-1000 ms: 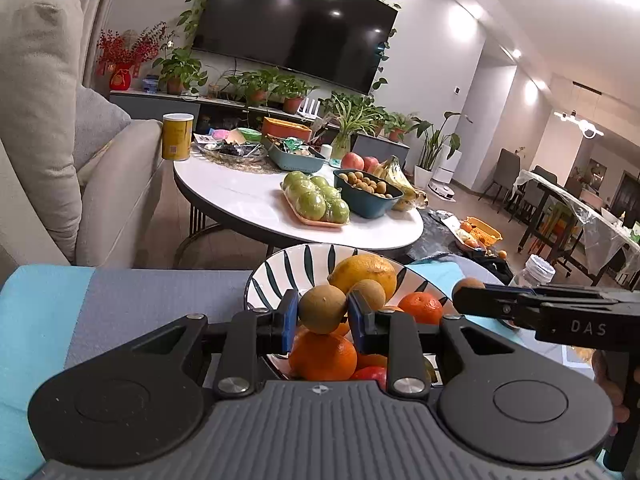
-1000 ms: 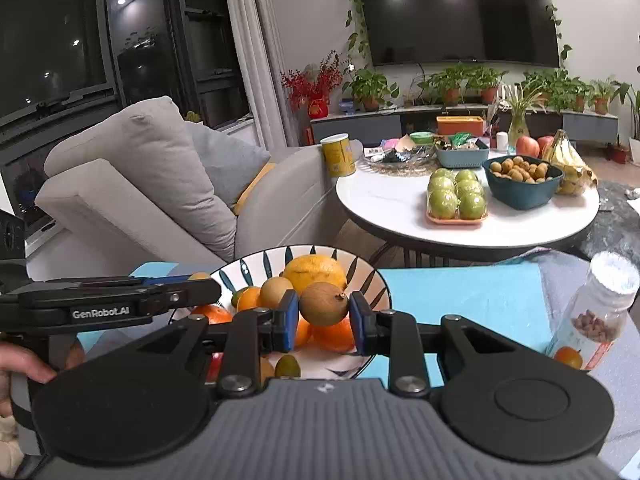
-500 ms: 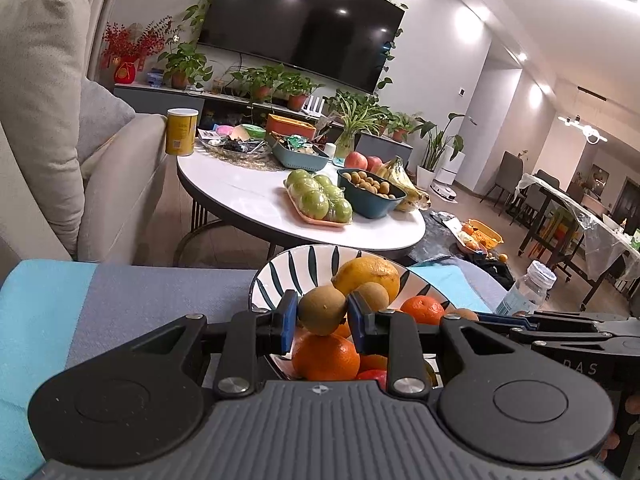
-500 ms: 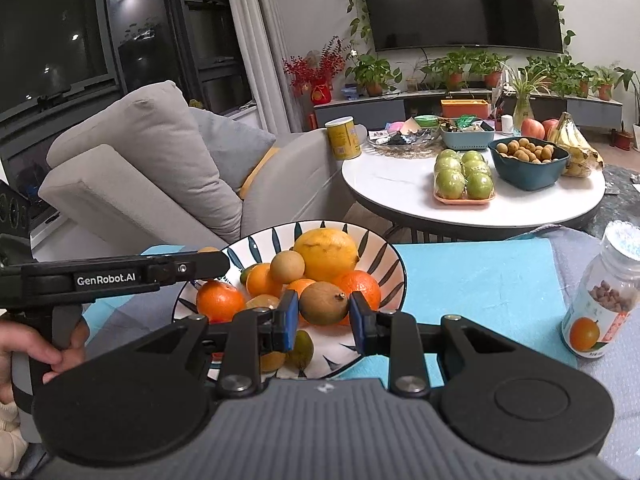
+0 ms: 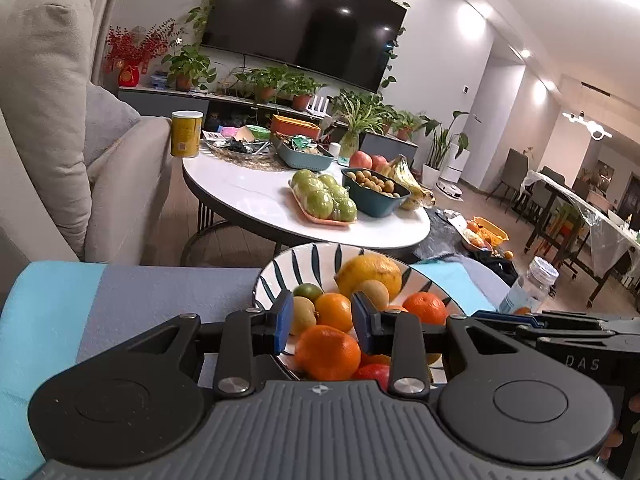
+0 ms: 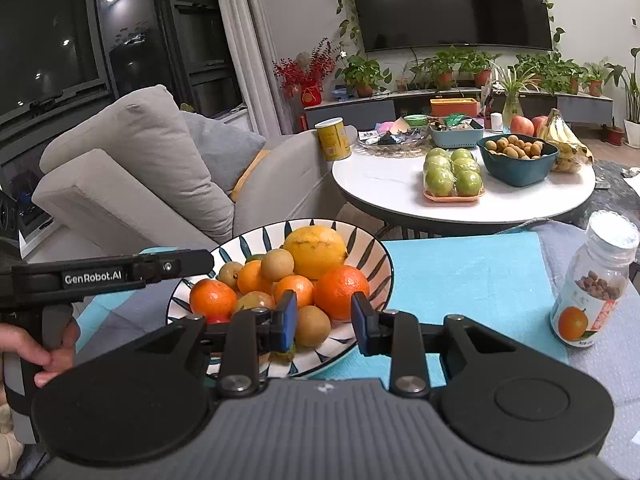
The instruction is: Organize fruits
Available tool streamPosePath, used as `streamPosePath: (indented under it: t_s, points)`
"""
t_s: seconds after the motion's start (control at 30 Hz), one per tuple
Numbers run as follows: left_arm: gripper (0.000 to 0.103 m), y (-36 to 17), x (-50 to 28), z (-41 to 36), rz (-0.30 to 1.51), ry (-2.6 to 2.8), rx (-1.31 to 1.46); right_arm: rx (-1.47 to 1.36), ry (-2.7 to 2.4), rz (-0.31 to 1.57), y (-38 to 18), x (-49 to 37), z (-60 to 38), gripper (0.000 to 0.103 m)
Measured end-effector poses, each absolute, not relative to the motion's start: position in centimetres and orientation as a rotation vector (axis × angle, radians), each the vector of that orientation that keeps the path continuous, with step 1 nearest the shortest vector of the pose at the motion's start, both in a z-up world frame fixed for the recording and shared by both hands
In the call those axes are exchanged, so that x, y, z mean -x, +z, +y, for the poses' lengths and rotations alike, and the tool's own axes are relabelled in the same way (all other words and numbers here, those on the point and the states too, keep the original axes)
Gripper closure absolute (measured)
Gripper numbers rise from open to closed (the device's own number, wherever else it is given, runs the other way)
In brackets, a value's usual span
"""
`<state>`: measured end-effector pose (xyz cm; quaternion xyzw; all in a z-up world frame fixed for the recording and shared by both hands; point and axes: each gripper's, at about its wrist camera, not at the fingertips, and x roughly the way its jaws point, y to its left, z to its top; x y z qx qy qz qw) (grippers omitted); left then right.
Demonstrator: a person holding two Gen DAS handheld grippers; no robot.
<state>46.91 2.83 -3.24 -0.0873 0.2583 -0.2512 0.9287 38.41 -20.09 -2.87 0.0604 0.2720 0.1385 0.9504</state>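
A striped bowl [image 5: 280, 276] [image 6: 376, 264] holds a large yellow citrus [image 6: 315, 251], several oranges [image 5: 328, 350] [image 6: 341, 292] and brown kiwis [image 5: 301, 314] [image 6: 312, 325]. My left gripper [image 5: 322, 326] is open over the bowl's near side, its jaws apart and empty, a kiwi lying by the left finger. My right gripper [image 6: 324, 322] is open above the bowl's near rim, a kiwi resting in the bowl just inside its left finger. Each gripper's body also shows at the edge of the other view.
The bowl sits on a blue and grey cloth [image 6: 460, 264]. A jar with an orange label [image 6: 596, 284] stands to the right. Behind is a round white table [image 6: 400, 188] with green apples, a teal bowl and bananas, and a beige sofa [image 6: 132, 184] to the left.
Both grippers have opened and let their kiwis drop into the bowl. Both views have dropped lower toward the bowl.
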Motion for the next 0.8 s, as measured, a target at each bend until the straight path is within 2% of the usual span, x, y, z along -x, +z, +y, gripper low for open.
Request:
streamPosePath:
  t_s: [0.8]
  points:
    - [0.072, -0.9, -42.0, 2.9, 0.502, -0.439, 0.086, -0.105, 0.248, 0.555, -1.3, -35.8, -20.5, 0.063]
